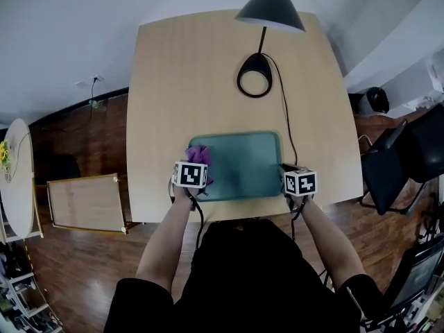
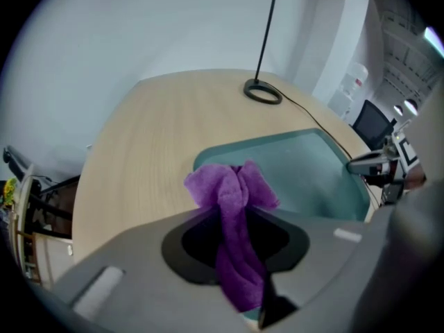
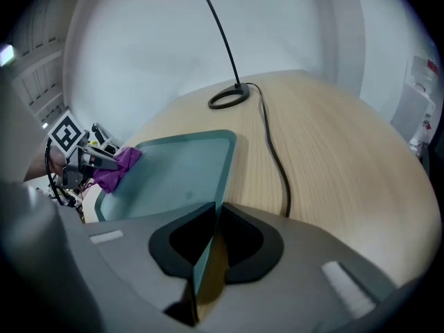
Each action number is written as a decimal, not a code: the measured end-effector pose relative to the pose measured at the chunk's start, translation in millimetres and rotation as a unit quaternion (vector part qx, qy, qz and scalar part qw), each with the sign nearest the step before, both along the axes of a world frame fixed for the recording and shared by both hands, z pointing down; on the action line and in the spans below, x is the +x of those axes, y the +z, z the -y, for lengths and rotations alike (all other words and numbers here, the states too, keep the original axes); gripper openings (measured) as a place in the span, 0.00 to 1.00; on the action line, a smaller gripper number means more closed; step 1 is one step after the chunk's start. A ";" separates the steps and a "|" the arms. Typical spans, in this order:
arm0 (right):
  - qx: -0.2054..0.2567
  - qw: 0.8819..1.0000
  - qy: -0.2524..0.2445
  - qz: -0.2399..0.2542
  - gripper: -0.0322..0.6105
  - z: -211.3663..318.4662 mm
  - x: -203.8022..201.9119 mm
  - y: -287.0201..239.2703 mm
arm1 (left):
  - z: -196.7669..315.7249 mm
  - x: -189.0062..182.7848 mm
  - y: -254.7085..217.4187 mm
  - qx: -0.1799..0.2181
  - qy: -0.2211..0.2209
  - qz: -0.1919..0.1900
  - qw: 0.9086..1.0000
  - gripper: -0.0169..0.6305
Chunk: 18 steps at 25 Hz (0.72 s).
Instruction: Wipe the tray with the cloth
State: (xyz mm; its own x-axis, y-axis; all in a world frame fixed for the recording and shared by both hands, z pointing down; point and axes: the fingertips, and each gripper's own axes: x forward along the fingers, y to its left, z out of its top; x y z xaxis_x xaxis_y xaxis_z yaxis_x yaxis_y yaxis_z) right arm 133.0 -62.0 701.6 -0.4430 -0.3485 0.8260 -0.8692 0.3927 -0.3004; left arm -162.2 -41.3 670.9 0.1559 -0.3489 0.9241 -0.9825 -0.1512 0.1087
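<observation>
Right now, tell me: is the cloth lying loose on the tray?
No, the left tongs grip the purple cloth at the tray edge.

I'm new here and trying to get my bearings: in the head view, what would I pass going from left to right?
Round white table → light wooden framed board → left gripper, clamped on the purple cloth → teal rectangular tray → right gripper → black office chair.
</observation>
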 end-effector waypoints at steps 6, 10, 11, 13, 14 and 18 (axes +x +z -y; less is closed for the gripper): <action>-0.002 1.000 0.005 -0.004 0.10 -0.1 -1.7 3.2 | 1.2 -6.4 7.5 0.004 0.012 0.017 1.000 0.22; -0.003 1.000 0.006 -0.014 0.10 -0.9 2.1 4.7 | 6.2 2.1 6.9 0.003 0.022 0.019 1.000 0.22; -0.001 1.000 0.006 -0.014 0.10 -0.3 1.2 3.7 | 7.8 6.8 6.9 0.002 0.026 0.018 1.000 0.22; 0.005 1.000 0.005 -0.011 0.10 1.6 -1.1 -0.8 | 11.4 21.3 6.4 0.001 0.039 0.016 0.999 0.22; 0.007 1.000 0.005 -0.011 0.10 2.2 -1.5 -1.9 | 13.4 30.1 6.4 0.001 0.047 0.015 0.999 0.22; 0.002 1.000 0.006 -0.012 0.10 -0.1 0.2 1.6 | 19.4 70.6 6.5 0.001 0.092 0.016 0.996 0.22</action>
State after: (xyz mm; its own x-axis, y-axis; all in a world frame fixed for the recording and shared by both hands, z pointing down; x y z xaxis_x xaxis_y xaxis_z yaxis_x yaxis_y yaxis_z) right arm 133.2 -61.9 703.1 -0.4186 -0.3566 0.8352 -0.8810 0.3825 -0.2783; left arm -91.6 -60.7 677.4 0.1885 -0.3195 0.9286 -0.9413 -0.3285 0.0781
